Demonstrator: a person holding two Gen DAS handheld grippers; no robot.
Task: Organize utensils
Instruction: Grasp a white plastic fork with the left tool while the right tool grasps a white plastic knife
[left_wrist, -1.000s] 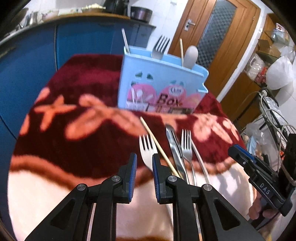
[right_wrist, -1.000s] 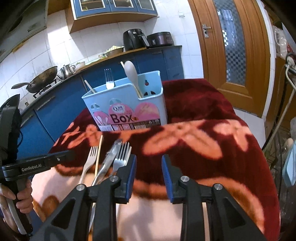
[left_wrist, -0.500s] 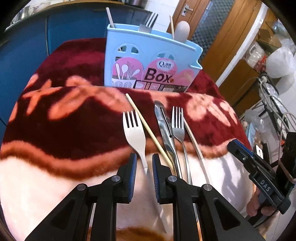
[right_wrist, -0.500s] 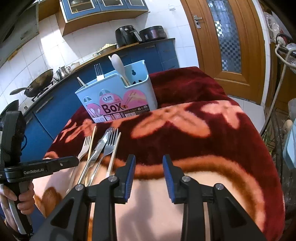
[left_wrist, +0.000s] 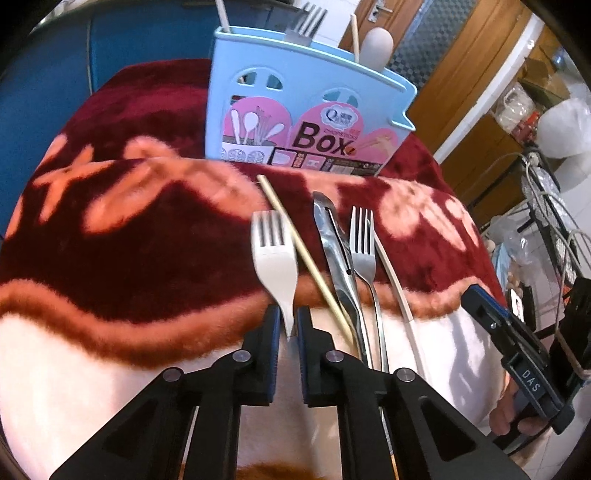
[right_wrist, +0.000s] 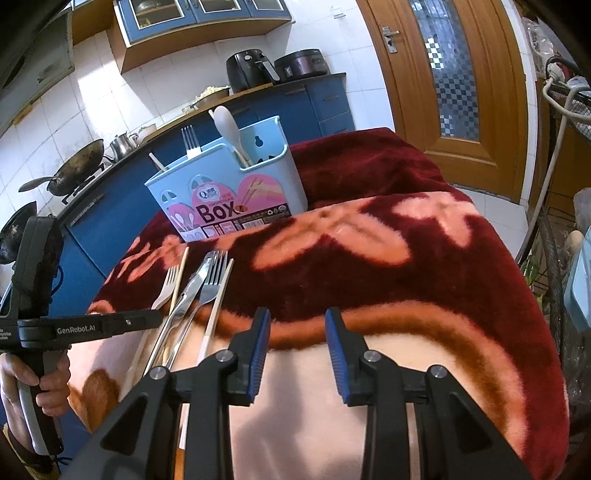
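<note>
Left gripper (left_wrist: 287, 325) just closed, pinching white fork (left_wrist: 275, 266) at neck; fork's long axis runs straight ahead, tines toward blue utensil box (left_wrist: 295, 122) beyond. Right gripper (right_wrist: 297, 347) half-open, empty, off to right above blanket (right_wrist: 369, 258).

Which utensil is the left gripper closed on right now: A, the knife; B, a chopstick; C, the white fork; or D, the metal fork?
C: the left gripper has just closed its pads on the handle of the white fork, leftmost in the row.
</note>
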